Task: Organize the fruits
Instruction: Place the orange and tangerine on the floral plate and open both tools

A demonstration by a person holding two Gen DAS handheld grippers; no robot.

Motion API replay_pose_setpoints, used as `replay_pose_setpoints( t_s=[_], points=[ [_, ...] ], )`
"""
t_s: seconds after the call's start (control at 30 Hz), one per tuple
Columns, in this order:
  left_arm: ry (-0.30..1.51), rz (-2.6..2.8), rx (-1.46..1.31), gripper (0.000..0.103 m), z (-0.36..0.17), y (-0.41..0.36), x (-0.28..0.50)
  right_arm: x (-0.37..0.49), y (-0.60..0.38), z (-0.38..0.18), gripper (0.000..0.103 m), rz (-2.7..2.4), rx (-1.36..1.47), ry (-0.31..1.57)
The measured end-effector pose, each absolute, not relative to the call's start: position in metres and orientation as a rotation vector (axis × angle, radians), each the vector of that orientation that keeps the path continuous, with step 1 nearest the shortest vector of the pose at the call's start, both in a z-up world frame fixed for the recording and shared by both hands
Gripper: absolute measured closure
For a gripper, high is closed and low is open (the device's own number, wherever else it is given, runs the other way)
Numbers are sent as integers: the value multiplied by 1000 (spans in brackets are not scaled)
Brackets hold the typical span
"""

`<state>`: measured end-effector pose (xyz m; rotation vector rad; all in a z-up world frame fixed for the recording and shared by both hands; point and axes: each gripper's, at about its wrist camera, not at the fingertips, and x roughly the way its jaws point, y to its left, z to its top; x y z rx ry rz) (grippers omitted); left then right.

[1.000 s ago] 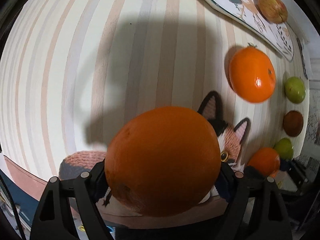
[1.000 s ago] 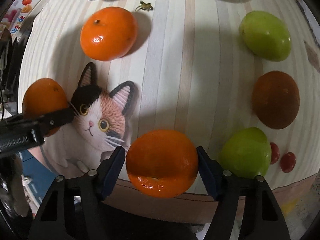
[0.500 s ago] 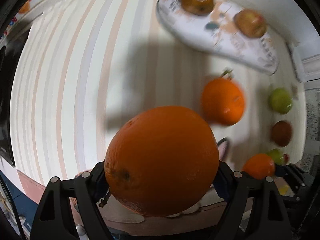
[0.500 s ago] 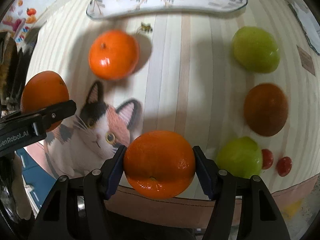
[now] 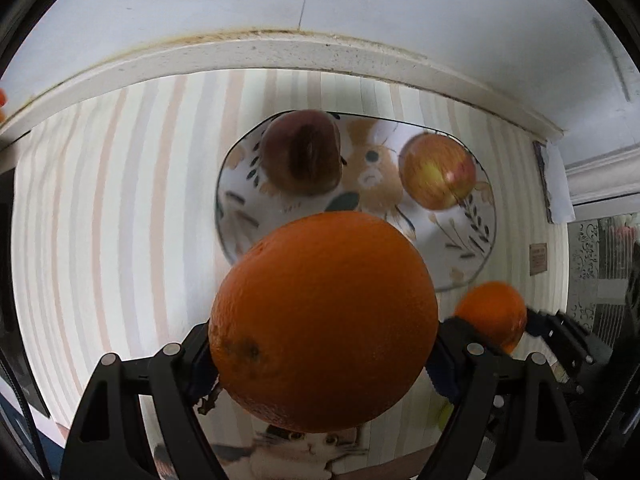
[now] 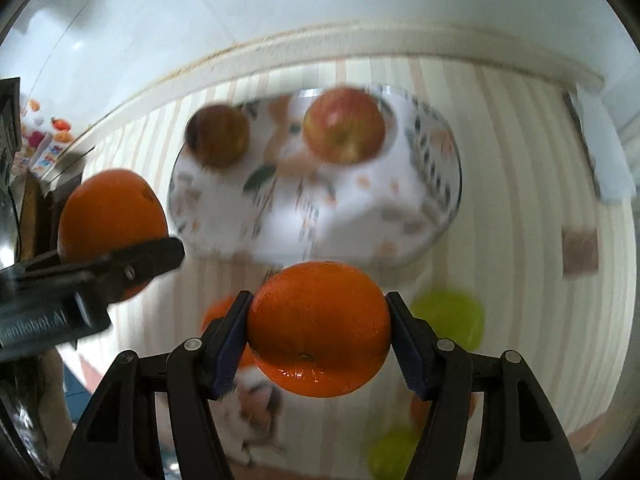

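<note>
My left gripper [image 5: 320, 356] is shut on a large orange [image 5: 324, 320] and holds it above the striped table, short of a patterned plate [image 5: 472, 240]. The plate carries a dark brownish apple [image 5: 300, 156] and a red-yellow apple [image 5: 438, 172]. My right gripper [image 6: 318, 340] is shut on a smaller orange [image 6: 318, 328], also raised near the plate [image 6: 400, 208]. The left gripper with its orange [image 6: 108, 216] shows at the left of the right wrist view. The right gripper's orange [image 5: 492, 312] shows at the right of the left wrist view.
Another orange [image 6: 218, 316], two green fruits [image 6: 452, 316] [image 6: 390, 456] and a cat picture [image 6: 256, 404] lie on the table below the right gripper. A white ledge and wall [image 5: 320, 48] run behind the plate. A brown tag [image 6: 580, 250] lies right.
Both grippers have risen and tilted up toward the plate, each still holding its orange. The plate and back wall now fill the views; the loose fruits dropped low or out of sight.
</note>
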<state>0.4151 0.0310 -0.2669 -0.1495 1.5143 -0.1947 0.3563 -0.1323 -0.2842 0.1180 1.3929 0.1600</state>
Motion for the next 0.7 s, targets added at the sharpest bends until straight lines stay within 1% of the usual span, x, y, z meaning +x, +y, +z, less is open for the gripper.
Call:
replay_pose_setpoints(
  t_s=[0.27,0.6,0.63,0.7],
  points=[
    [1588,-194,-189,20,-292,30,445,407,-128,-304,35,135,37,1381],
    [1656,-138,-215,20,-316,29,448,423,-134,-331,34,159,96,1436],
    [1658,-134,-211,20,-316,28,448,423,-135,-332,34,165,104,1437],
    [1664,-132,-210,20,-317,26,448,424,-136,-331,30,171,107,1442]
  ],
)
